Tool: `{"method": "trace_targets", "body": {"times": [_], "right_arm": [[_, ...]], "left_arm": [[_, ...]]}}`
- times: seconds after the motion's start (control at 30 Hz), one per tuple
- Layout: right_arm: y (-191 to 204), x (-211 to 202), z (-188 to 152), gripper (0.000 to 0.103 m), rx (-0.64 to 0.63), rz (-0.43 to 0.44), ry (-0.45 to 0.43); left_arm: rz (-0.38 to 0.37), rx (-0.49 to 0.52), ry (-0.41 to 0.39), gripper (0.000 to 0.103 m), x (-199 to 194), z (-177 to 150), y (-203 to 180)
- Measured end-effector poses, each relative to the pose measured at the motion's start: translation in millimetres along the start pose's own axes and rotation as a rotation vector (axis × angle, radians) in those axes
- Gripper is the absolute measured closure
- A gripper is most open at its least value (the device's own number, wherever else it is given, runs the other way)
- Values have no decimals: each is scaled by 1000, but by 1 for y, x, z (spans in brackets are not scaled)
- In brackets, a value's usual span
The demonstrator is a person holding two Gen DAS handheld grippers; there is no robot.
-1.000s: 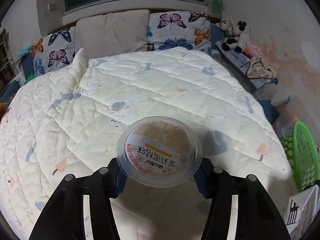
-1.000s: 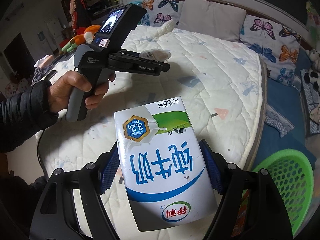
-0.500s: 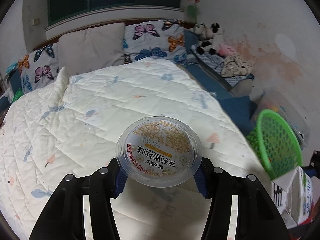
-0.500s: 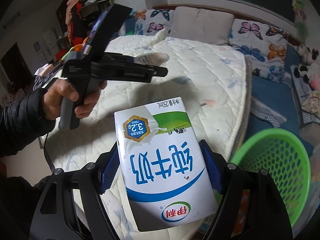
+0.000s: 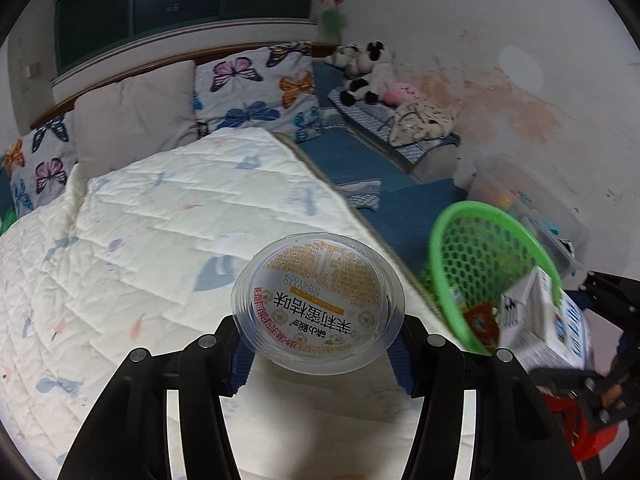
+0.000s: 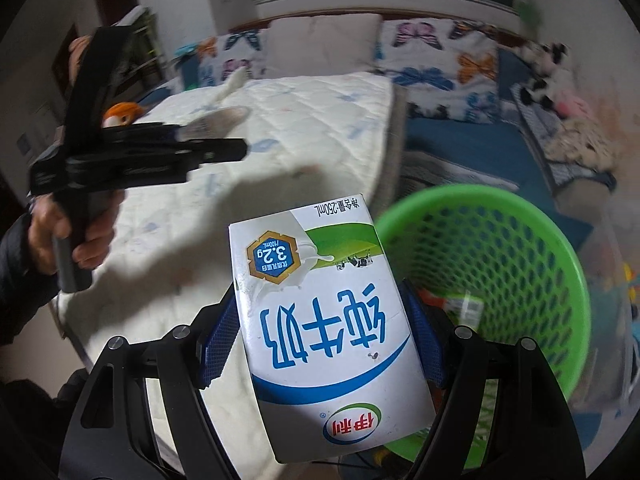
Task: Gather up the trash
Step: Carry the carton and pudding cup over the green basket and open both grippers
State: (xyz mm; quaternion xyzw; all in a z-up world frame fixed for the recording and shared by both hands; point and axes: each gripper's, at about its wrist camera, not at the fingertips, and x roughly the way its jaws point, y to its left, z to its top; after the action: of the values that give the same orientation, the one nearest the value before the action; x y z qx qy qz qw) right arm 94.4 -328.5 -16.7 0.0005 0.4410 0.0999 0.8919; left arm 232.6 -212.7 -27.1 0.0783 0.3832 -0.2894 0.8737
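Note:
My left gripper (image 5: 320,354) is shut on a clear plastic cup (image 5: 318,300) with a printed yellow and white lid, held above the bed's right edge. It also shows from the side in the right wrist view (image 6: 224,148). My right gripper (image 6: 324,344) is shut on a white and blue milk carton (image 6: 324,320), held beside the rim of the green mesh basket (image 6: 520,264). The carton (image 5: 544,324) and basket (image 5: 480,260) also show in the left wrist view. Some wrappers lie in the basket.
The bed with a white quilt (image 5: 160,240) fills the left. Butterfly pillows (image 5: 260,88) lean at the headboard. A blue mat (image 5: 380,168) with plush toys (image 5: 360,68) runs along the wall. A clear storage box (image 5: 532,204) stands behind the basket.
Both grippers have swung to the right, away from the middle of the bed and toward the green basket. The basket is now closer and larger in both views. Both still hold their items.

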Motion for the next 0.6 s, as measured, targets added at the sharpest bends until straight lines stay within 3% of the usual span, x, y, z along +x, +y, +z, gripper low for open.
{"method": "trace_targets", "body": {"times": [0.3, 0.6], "right_arm": [[-52, 7, -21, 28, 138, -124, 20], [-91, -7, -34, 24, 266, -181, -9]], "left_arm": [[-57, 56, 0, 49, 3, 4, -45], [-99, 83, 24, 49, 15, 6, -75]]}}
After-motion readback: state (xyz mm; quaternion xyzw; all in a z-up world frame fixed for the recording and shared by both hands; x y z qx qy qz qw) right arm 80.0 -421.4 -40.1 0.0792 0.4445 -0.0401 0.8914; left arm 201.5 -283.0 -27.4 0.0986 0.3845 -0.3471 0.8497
